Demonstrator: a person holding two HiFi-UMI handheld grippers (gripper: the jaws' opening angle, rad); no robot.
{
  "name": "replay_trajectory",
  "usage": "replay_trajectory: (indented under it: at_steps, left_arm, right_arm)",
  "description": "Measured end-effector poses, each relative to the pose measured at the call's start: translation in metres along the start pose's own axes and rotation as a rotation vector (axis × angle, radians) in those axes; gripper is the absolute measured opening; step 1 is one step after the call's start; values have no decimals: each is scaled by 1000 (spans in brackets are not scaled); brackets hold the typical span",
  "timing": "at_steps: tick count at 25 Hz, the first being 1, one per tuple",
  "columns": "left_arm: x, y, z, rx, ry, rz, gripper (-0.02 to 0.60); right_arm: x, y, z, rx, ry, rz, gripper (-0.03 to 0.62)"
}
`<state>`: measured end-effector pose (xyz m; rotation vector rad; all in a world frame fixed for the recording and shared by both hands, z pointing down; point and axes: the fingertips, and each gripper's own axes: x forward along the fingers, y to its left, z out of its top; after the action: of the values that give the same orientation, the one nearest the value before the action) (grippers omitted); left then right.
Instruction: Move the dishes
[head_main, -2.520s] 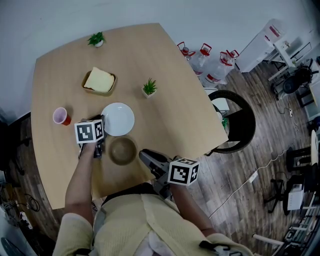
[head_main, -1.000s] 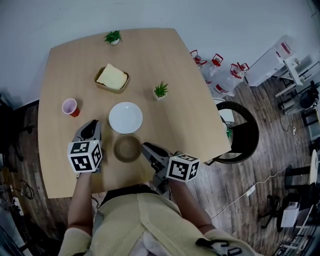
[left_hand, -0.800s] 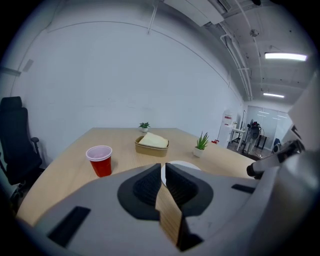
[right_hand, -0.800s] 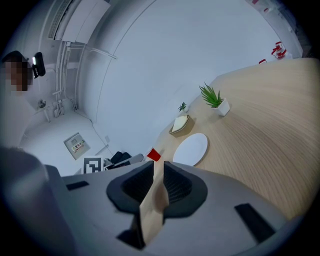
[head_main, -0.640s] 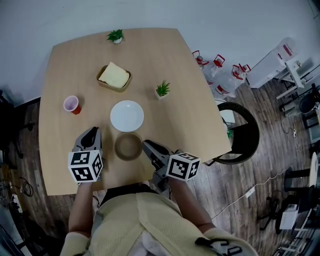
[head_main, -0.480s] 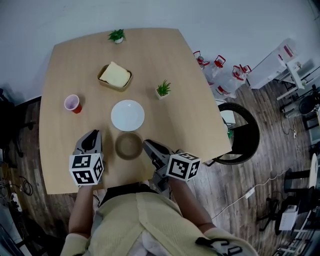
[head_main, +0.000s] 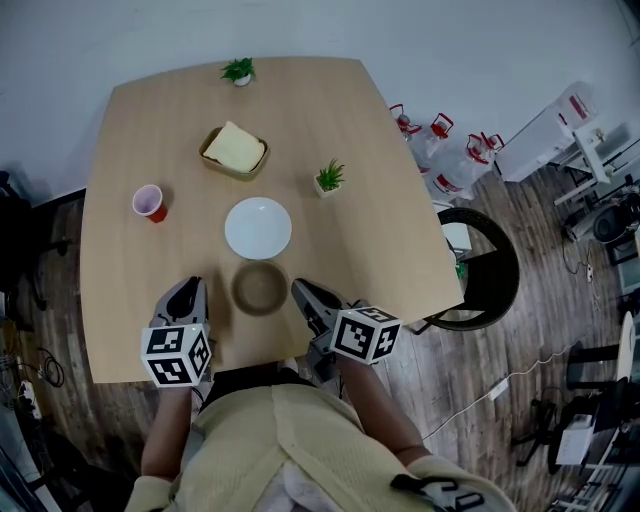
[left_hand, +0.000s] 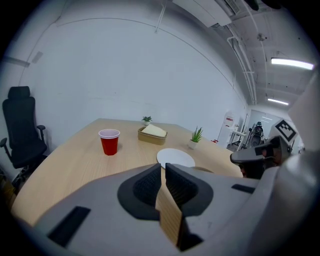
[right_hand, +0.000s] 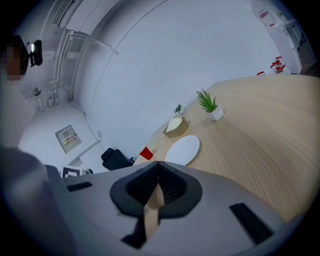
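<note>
A brown bowl (head_main: 259, 288) sits near the table's front edge, and a white plate (head_main: 258, 228) lies just beyond it. My left gripper (head_main: 185, 293) rests left of the bowl, clear of it. Its jaws stand only a thin slit apart (left_hand: 163, 167) with nothing between them. My right gripper (head_main: 299, 291) points at the bowl's right side, just off its rim. Its jaws have just been closing and now meet (right_hand: 158, 164) on nothing. The plate (left_hand: 175, 158) (right_hand: 183, 149) shows ahead in both gripper views.
On the wooden table (head_main: 400, 250) stand a red cup (head_main: 149, 202) at the left, a bread basket (head_main: 233, 150) behind the plate, and two small potted plants (head_main: 329, 178) (head_main: 240, 70). A black chair (head_main: 478, 268) and water jugs (head_main: 440, 150) stand to the right.
My left gripper has drawn back toward the table's front edge, away from the plate and the bowl's left side. The right gripper has stayed beside the bowl.
</note>
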<state>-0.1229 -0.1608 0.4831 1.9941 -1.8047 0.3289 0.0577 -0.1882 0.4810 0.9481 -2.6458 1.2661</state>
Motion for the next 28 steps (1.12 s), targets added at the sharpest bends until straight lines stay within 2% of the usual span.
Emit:
replay_trajectory:
  at_steps: [10, 28]
  left_arm:
    - [-15, 0, -14, -26, 22, 6, 38]
    - [-14, -9, -17, -52, 19, -45, 38]
  right_arm:
    - [-1, 1, -1, -62, -12, -52, 15]
    - [1, -1, -6, -54, -18, -77, 15]
